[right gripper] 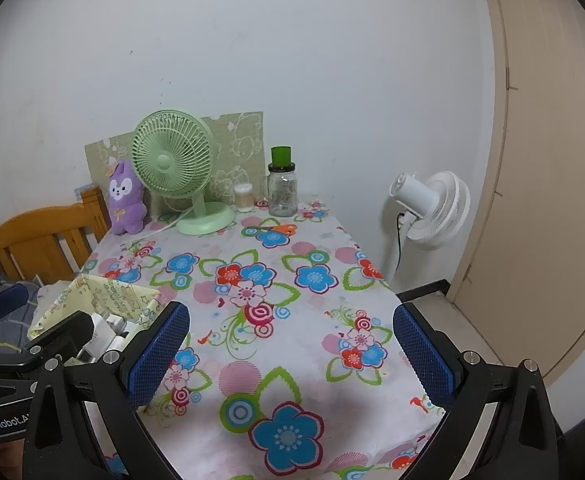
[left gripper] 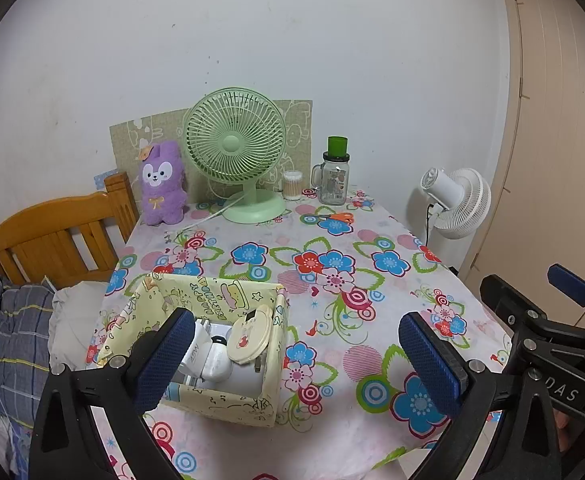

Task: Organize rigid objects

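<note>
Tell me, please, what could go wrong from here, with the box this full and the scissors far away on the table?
1. The round cream case leans high on the white chargers in the yellow box; adding more may tip it out.
2. The orange scissors lie beside the green fan and glass jar; reaching there may knock them. Both the left gripper and the right gripper are open and empty.

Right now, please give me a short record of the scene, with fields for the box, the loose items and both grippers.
box: yellow box on near left of table, holding white chargers and a round cream item
loose items: orange scissors near glass jar
left gripper: open, holding nothing
right gripper: open, holding nothing
</note>
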`<state>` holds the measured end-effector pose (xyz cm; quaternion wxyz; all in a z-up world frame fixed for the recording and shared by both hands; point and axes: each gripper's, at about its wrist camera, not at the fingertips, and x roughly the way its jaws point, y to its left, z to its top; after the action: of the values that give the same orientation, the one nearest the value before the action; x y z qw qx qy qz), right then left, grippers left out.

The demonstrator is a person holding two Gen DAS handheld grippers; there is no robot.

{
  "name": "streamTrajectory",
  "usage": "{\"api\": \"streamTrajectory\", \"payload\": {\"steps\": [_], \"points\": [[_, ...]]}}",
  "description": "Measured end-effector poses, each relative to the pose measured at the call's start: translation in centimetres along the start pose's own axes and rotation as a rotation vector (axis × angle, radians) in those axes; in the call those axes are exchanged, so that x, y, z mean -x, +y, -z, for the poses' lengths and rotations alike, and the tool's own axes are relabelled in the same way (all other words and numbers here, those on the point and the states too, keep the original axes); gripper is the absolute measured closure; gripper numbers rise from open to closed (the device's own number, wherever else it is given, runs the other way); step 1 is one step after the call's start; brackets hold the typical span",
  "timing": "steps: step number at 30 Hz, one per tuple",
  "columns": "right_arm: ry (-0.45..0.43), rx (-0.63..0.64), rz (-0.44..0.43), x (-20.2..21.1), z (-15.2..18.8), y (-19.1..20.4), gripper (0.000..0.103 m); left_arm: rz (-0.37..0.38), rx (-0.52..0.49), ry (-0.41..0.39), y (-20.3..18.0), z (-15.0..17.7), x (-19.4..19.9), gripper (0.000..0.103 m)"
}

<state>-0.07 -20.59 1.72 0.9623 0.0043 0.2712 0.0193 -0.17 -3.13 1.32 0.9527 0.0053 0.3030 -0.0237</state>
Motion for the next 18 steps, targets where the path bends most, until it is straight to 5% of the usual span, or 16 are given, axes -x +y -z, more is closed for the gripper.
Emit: {"api": "streamTrajectory", "payload": {"steps": [18], "points": [[-0.007,-0.025,-0.006,0.21,0.00,-0.41,0.000,0.001,0.000,-0.012,-0.11,0.03,0.54,0.000]]}}
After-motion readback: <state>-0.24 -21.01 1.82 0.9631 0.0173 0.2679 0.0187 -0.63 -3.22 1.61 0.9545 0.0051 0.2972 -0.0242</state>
